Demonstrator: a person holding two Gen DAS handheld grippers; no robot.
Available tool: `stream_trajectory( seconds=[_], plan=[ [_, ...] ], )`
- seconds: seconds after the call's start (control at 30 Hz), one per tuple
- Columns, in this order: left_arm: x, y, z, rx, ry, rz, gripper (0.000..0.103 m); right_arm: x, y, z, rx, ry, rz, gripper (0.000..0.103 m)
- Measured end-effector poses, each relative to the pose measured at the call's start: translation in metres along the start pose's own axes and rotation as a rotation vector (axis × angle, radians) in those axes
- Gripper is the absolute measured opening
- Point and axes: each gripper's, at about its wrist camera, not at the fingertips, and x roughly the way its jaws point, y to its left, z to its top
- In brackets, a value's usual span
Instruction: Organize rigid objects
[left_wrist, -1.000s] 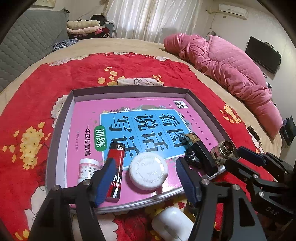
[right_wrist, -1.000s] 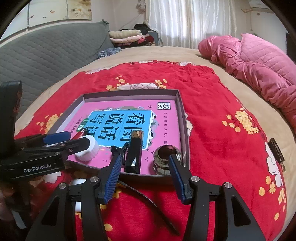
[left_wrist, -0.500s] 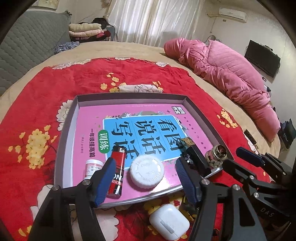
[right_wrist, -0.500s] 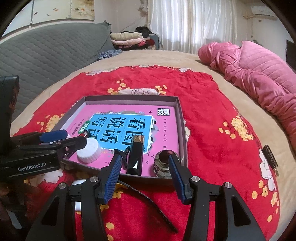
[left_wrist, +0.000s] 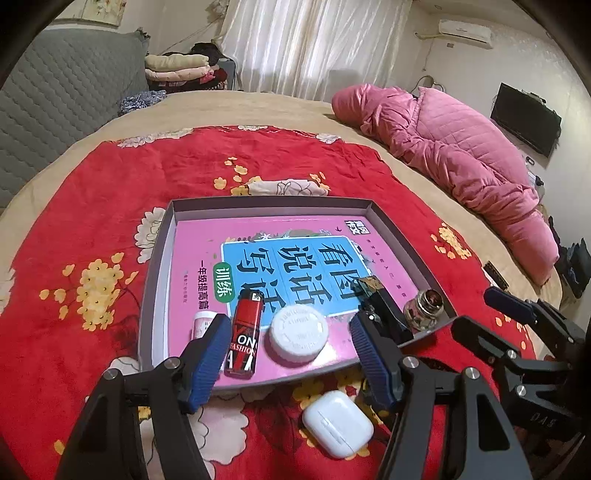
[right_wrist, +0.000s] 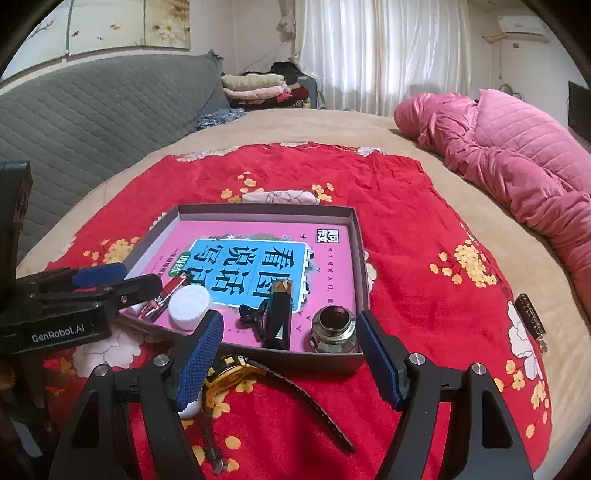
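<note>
A grey tray (left_wrist: 159, 280) on the red blanket holds a pink book, a small pink bottle (left_wrist: 201, 321), a red lighter (left_wrist: 245, 332), a white round lid (left_wrist: 298, 335), a black box (right_wrist: 279, 317), a black clip (right_wrist: 253, 312) and a glass bottle (right_wrist: 334, 328). In front of the tray lie a white earbud case (left_wrist: 338, 424) and a gold watch (right_wrist: 236, 373) with a black strap. My left gripper (left_wrist: 288, 354) hovers open over the tray's near edge, empty. My right gripper (right_wrist: 290, 354) is above the near right corner, its jaws opening with nothing between them.
The red floral blanket (left_wrist: 92, 221) covers a round beige bed. A pink quilt (left_wrist: 461, 155) lies bunched at the right. A grey padded backrest (right_wrist: 92, 122) and folded clothes (left_wrist: 177, 68) stand at the back. A small dark tag (right_wrist: 530, 314) lies right of the tray.
The right gripper's jaws have spread wider. Both grippers have risen and drawn back a little from the tray, so the earbud case and the watch show more fully. The objects have not moved.
</note>
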Motion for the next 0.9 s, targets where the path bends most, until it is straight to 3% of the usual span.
stream_trajectory(
  seconds=[0.57,0.9],
  plan=[
    [-0.025,-0.012,-0.017,0.021,0.021,0.016,0.067,-0.026,0.001,-0.005,0.012,0.006,0.014,0.075],
    [-0.027,-0.017,-0.033,0.038,0.073,0.034,0.067,-0.035,0.003,-0.013,0.011,0.029,0.033,0.076]
  ],
)
